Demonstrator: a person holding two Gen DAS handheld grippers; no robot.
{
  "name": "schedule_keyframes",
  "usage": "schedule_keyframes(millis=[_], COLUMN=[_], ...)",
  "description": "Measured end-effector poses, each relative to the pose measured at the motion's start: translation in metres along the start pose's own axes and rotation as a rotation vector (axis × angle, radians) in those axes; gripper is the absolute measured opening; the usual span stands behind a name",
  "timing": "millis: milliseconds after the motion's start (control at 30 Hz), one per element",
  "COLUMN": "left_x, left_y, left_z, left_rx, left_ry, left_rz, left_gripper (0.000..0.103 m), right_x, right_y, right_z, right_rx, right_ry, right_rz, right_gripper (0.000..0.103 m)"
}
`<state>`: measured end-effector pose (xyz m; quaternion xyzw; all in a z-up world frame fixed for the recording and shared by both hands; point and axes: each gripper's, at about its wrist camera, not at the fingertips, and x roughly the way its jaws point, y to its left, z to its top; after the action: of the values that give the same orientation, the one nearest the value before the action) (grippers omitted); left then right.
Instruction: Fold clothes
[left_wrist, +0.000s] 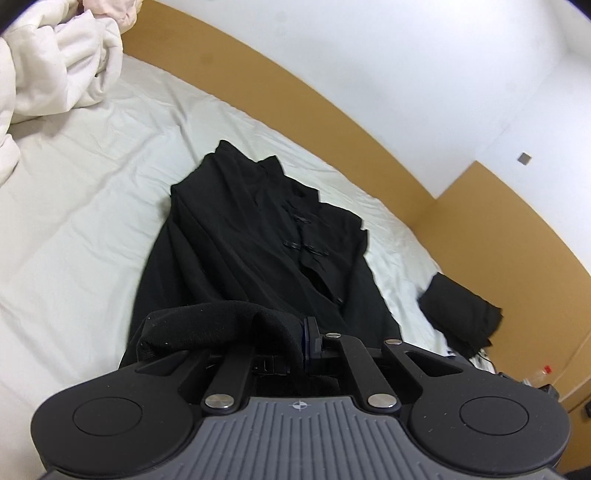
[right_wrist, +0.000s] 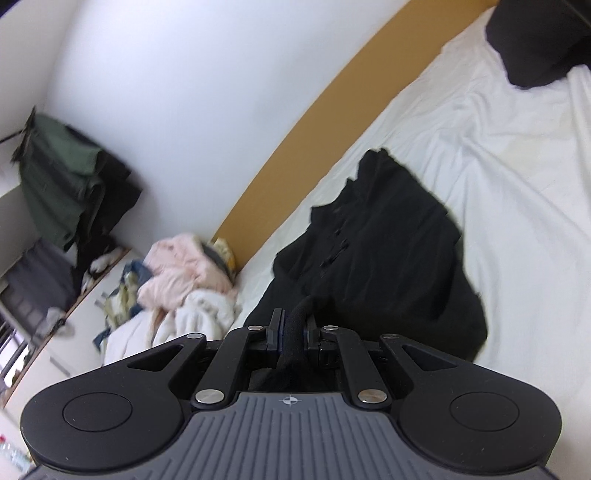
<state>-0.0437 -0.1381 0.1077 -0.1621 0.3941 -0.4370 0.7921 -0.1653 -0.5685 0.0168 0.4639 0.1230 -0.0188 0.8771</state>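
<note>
A black buttoned garment (left_wrist: 258, 240) lies lengthwise on the white bed sheet (left_wrist: 92, 192), collar end far from me. My left gripper (left_wrist: 301, 343) is shut on its near hem, which drapes in a thick fold over the left finger and hides it. In the right wrist view the same black garment (right_wrist: 388, 251) stretches away over the white bed sheet (right_wrist: 517, 155). My right gripper (right_wrist: 293, 338) is shut on a bunched strip of its near edge, the cloth pinched upright between the pads. Both near corners are lifted off the sheet.
A folded black cloth (left_wrist: 461, 314) lies near the bed's right edge. A white duvet (left_wrist: 48, 66) is heaped at the far left. The tan headboard panel (left_wrist: 332, 107) lines the wall. Pink and white laundry (right_wrist: 184, 273) is piled at the bed's end, and green clothes (right_wrist: 59, 177) hang beyond.
</note>
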Motion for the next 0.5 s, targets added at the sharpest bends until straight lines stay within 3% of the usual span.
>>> schedule_keyframes(millis=[500], left_x=[0.081], left_y=[0.033], left_z=[0.044], left_rx=[0.001], left_ry=[0.037], left_rz=[0.067], left_gripper=[0.011], right_x=[0.066], right_y=[-0.057], right_z=[0.025], right_rx=[0.067], right_ry=[-0.022], right_rz=[-0.098], right_gripper=[0.013])
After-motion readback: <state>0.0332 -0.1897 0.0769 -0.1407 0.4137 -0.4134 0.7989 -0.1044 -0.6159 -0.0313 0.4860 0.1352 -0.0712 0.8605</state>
